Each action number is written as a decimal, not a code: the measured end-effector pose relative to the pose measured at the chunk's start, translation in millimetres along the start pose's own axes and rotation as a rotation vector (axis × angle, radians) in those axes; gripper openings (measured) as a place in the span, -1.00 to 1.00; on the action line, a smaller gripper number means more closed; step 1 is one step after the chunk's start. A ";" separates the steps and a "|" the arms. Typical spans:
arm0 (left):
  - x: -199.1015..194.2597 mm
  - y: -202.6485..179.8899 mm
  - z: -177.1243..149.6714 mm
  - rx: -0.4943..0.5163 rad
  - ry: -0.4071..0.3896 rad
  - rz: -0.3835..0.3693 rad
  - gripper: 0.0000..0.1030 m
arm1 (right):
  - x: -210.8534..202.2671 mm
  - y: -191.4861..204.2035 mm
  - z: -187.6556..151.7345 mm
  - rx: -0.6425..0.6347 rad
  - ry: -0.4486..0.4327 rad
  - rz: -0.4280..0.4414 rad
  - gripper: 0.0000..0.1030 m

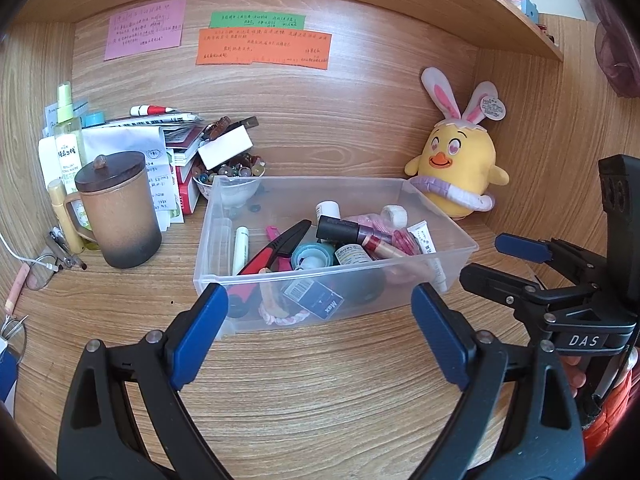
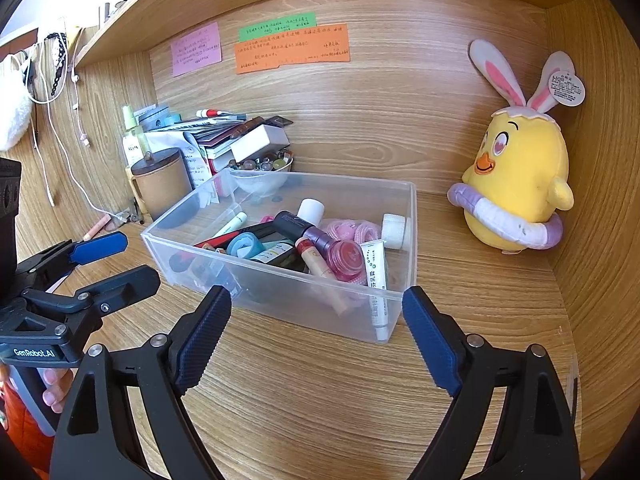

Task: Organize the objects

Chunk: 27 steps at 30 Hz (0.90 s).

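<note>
A clear plastic box point(image 1: 304, 179) point(image 2: 280, 276) stands on the wooden desk. It holds several small things: tubes, a lipstick, a red and black cutter point(image 1: 276, 250), a blue tape roll point(image 2: 245, 245) and pink items. My left gripper point(image 1: 320, 296) is open and wide, its blue pads just short of the box's near wall, nothing between them. My right gripper point(image 2: 316, 298) is also open wide at the box's near right corner, with nothing held. Each gripper shows from the side in the other's view: the right gripper point(image 1: 500, 264) and the left gripper point(image 2: 120, 262).
A brown lidded mug point(image 1: 116, 208), a spray bottle point(image 1: 68, 128), a pile of books and papers point(image 1: 160, 136) and a bowl of beads point(image 1: 232, 176) crowd the back left. A yellow plush chick point(image 1: 456, 168) sits in the right corner. Glasses point(image 1: 40, 272) lie far left. A shelf runs overhead.
</note>
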<state>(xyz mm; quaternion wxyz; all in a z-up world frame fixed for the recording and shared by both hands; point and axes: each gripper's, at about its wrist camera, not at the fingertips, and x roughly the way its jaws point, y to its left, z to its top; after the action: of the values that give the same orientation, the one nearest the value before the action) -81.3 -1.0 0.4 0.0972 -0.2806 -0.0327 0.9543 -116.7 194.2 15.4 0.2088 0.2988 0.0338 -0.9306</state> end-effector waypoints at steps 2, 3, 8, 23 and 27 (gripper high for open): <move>0.3 -0.4 0.0 -0.001 -0.001 0.002 0.83 | -0.6 0.4 0.2 -0.001 -0.002 0.001 0.67; 0.5 -0.3 0.1 -0.002 -0.002 0.004 0.83 | -0.5 0.5 0.2 -0.001 -0.002 0.001 0.68; 0.1 -0.2 0.4 -0.002 -0.002 0.002 0.83 | 0.0 1.7 -0.5 -0.001 0.001 0.005 0.68; -3.2 -0.5 -0.1 -0.020 -0.018 0.023 0.83 | 1.6 4.6 -3.3 0.006 0.004 0.018 0.69; -3.3 -0.7 -1.0 -0.025 -0.018 0.018 0.83 | 1.7 4.7 -3.1 0.007 0.005 0.017 0.69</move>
<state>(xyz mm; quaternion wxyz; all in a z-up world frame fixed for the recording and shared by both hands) -77.9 -1.0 1.4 0.0848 -0.2735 -0.0429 0.9572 -114.3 189.9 12.2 0.2153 0.3022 0.0284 -0.9282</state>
